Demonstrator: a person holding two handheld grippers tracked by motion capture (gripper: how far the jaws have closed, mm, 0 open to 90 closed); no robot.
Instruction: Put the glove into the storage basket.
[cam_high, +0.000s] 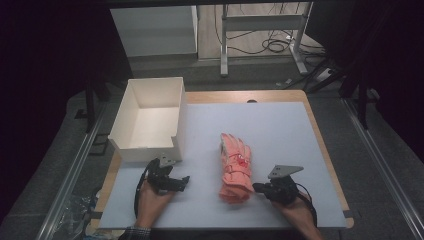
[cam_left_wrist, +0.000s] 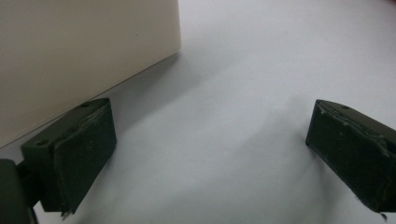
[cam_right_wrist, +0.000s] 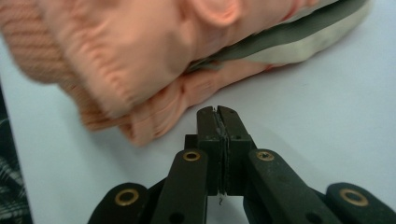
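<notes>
Gloves (cam_right_wrist: 140, 60) just ahead of shut R claw (cam_right_wrist: 218, 112), apart.

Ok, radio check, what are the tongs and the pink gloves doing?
Left tongs open, empty, beside white box. Right tongs shut, empty, tips just short of pink gloves. Gloves stacked flat on mat. Nothing in the way.

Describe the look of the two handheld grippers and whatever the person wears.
Both are black: the left gripper and right gripper each carry a grey three-cornered plate and trail a black cable. The right gripper's arms bear brass-coloured rivets. A dark patterned cuff shows at the left wrist.
</notes>
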